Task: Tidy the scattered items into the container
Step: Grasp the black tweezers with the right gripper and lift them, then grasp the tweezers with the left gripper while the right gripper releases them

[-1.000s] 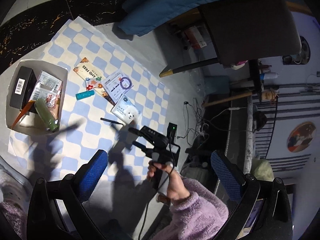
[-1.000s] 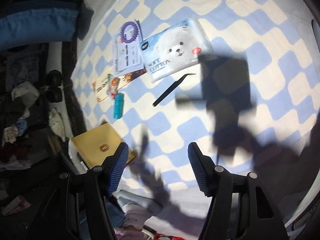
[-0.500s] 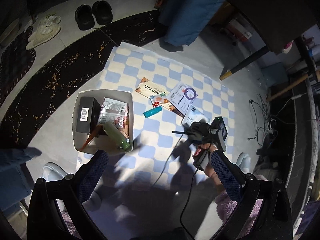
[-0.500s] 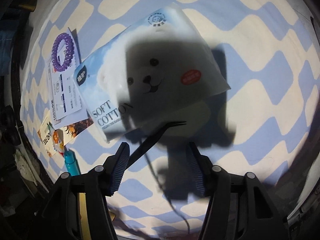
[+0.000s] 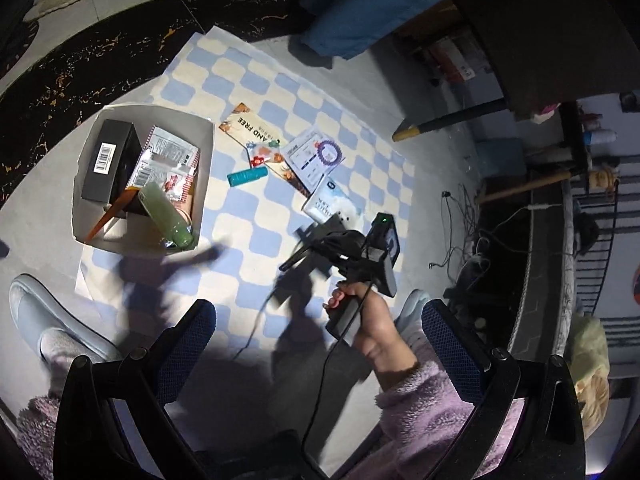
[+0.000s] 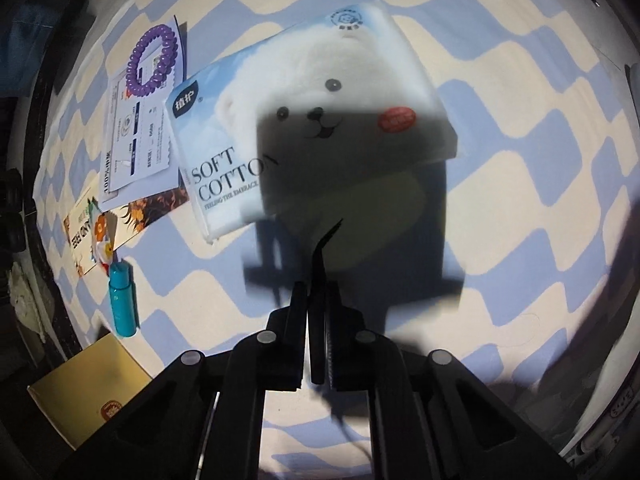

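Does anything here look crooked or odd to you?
Slightly. The black tweezers sit off-centre between the closing jaws of the right gripper, with the bent tip sticking out toward the tissue pack. In the box, a green tube leans tilted across other things. Nothing looks spilled or broken.

Right gripper (image 6: pixel 314 296) jaws closing on black tweezers (image 6: pixel 320 256), tissue pack (image 6: pixel 304 120) just beyond.

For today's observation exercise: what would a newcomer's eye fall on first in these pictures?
The white bear tissue pack fills the middle of the checked mat. Just below it, the right gripper is closing on black tweezers. Off to the left, the box already holds several items.
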